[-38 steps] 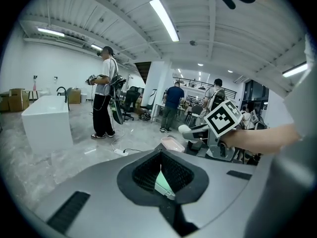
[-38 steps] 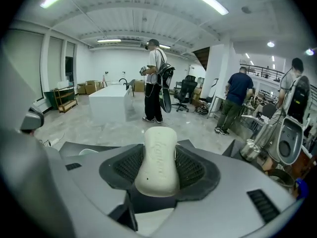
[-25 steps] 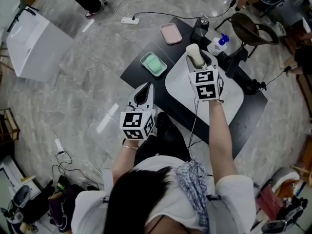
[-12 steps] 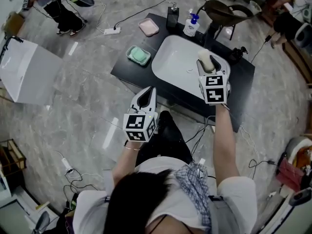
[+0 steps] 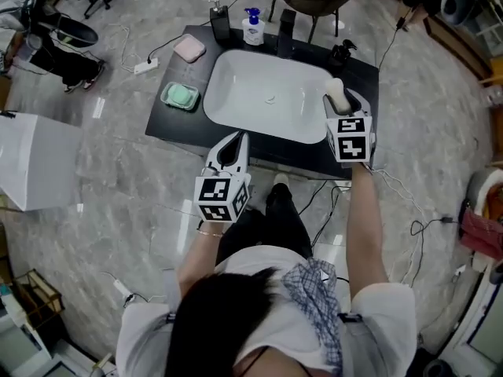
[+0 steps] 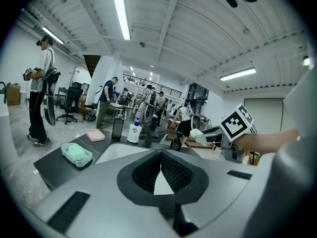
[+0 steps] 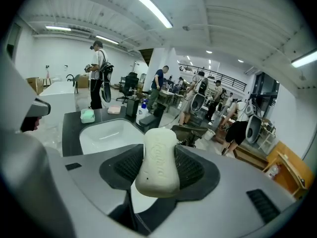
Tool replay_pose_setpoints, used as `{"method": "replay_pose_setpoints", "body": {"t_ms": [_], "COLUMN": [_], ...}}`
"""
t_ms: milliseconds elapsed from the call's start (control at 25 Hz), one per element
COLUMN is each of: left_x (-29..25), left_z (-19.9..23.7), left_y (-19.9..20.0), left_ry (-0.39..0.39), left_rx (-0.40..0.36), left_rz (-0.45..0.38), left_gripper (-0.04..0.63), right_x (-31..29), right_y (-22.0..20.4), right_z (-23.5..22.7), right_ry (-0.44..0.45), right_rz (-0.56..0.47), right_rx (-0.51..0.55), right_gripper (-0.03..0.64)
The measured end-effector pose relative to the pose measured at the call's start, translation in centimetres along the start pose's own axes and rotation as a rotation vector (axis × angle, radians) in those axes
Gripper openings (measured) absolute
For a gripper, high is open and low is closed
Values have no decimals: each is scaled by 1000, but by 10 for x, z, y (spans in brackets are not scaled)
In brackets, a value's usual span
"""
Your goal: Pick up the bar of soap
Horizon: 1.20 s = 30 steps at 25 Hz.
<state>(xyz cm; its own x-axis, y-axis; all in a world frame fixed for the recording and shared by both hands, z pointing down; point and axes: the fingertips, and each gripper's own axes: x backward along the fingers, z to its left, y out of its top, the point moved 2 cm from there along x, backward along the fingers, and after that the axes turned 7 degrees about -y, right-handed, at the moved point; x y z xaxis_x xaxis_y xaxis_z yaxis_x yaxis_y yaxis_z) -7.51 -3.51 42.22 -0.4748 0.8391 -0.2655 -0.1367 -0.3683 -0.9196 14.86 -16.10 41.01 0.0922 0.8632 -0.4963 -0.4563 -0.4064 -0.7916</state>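
black bench (image 5: 169,124) with white basin (image 5: 267,93) is being faced by both tongs; bar of soap (image 7: 158,160) is being pinched between the right tongs (image 5: 337,99); left tongs (image 6: 160,155) are being held pressed together.

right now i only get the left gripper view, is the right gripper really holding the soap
observer: yes, the right gripper view shows the bar of soap clamped between the pads of the right gripper.
operator: where is it over the sink
observer: the head view puts it by the right rim of the white basin.
operator: and my left gripper
observer: the head view shows the left gripper with its tip at the front edge of the black counter.
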Motion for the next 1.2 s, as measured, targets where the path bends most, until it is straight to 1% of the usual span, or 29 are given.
{"method": "replay_pose_setpoints", "body": {"t_ms": [120,200,360,520,640,760,880,1080,1200], "left_x": [-30,-48,-86,-114,-133,-148,-162,-185,-194], "left_z": [-16,-29,-53,-71,-79,-82,-81,-83,-80], "left_y": [2,4,11,8,4,0,-2,-3,-5], "left_ry": [-26,-40,-74,-89,-88,-71,-47,-47,-29], "left_rx": [-16,-24,-40,-51,-53,-45,-33,-29,-28], "left_rz": [10,21,31,59,82,101,115,124,137], "left_gripper": [11,11,11,11,11,11,11,11,11], "right_x": [-7,-11,-24,-43,-59,-76,-91,-118,-131], "right_y": [-22,-36,-57,-83,-99,-115,-129,-146,-154], "right_z": [-25,-41,-77,-93,-105,-112,-114,-118,-116], "right_ry": [-15,-23,-44,-18,0,25,58,92,121], "right_rz": [28,44,55,109,141,174,203,239,249], "right_rx": [-38,-42,-77,-93,-101,-117,-124,-142,-152], "right_gripper": [213,213,213,213,213,213,213,213,213]}}
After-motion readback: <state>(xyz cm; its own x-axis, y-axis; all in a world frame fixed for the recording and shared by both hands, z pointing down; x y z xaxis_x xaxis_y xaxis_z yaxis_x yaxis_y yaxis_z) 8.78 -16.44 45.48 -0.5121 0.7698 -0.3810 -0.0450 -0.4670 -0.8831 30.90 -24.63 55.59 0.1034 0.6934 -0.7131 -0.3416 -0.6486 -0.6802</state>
